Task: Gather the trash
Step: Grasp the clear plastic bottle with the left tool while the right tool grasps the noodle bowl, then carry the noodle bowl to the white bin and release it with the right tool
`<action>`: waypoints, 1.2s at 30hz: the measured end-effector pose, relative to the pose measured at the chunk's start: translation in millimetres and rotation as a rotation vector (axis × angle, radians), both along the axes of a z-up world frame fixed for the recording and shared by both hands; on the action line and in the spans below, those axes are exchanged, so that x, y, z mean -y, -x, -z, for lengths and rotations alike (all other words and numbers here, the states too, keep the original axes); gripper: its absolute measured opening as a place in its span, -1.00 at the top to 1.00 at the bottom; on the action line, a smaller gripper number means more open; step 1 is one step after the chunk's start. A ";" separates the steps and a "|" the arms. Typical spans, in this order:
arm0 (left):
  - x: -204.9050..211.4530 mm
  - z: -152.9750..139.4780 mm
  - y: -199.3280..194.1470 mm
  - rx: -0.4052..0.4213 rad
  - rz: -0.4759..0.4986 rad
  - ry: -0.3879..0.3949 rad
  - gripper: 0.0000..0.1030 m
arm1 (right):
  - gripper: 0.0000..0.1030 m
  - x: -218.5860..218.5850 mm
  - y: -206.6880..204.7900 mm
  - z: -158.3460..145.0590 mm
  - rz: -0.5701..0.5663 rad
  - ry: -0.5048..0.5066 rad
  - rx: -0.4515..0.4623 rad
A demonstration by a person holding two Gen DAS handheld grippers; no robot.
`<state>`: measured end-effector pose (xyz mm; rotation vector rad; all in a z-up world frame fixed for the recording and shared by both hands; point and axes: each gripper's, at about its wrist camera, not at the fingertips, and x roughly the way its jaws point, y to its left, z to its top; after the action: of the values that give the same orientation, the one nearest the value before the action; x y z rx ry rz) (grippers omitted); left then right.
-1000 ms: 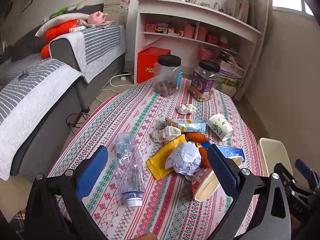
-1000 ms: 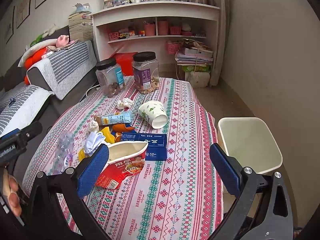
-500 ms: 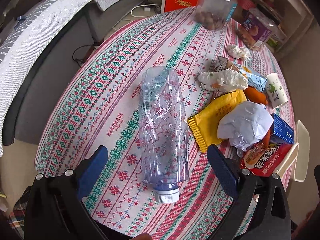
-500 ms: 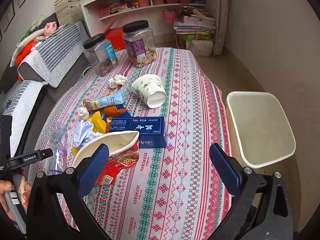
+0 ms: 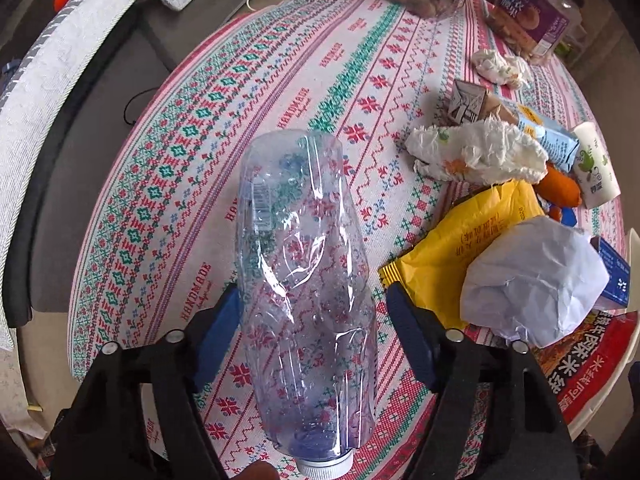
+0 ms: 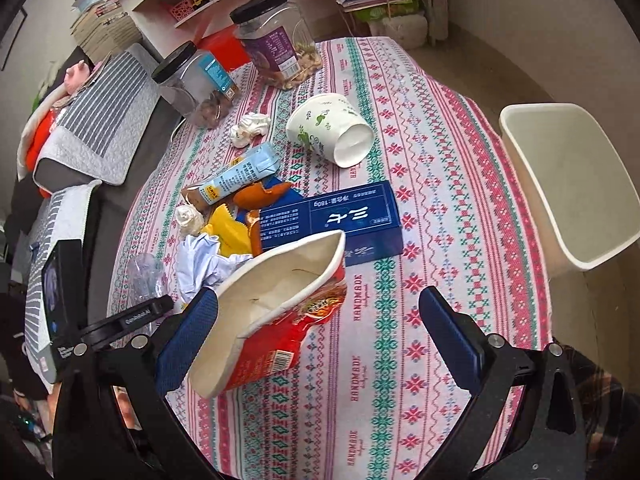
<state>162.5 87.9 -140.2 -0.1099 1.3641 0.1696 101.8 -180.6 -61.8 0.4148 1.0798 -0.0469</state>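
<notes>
Clear plastic: the crushed bottle (image 5: 308, 300) lies on its side on the patterned tablecloth (image 5: 240, 128), cap (image 5: 326, 467) toward you, and your left gripper (image 5: 312, 312) straddles it, jaws open about as wide as the bottle, the left blue pad against its side and the right pad just beside it without a visible squeeze. To the right of the bottle lie a yellow wrapper (image 5: 460, 248), a crumpled white paper (image 5: 532, 284) resting on that wrapper, a torn tissue (image 5: 476, 156) and a carton (image 5: 516, 120). In your right wrist view, from left to right: the bottle shows only in part beyond the left gripper's frame; a flattened red noodle cup (image 6: 276, 316) lies between the pads, touching the left pad, with your right gripper (image 6: 320, 340) wide open and holding nothing; a blue box (image 6: 332, 220) lies beyond it; a paper cup (image 6: 332, 130) lies tipped over; a cream bin (image 6: 568, 184) stands beside the table's right edge.
</notes>
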 end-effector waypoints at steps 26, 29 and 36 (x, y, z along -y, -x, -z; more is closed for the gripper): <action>2.1 -55.0 21.2 0.268 0.092 0.100 -0.23 | 0.48 -19.2 0.9 20.5 -0.120 0.057 0.005; 10.6 -63.3 26.9 0.313 0.106 0.094 -0.23 | 0.49 -18.3 6.8 12.2 -0.138 0.073 0.040; 25.0 -83.8 38.6 0.415 0.143 0.066 -0.22 | 0.49 -16.7 18.5 -12.7 -0.171 0.106 0.147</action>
<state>123.9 62.9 -56.4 -0.0965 0.9589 -0.0196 83.2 -163.8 -49.1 0.2257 0.9594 0.0772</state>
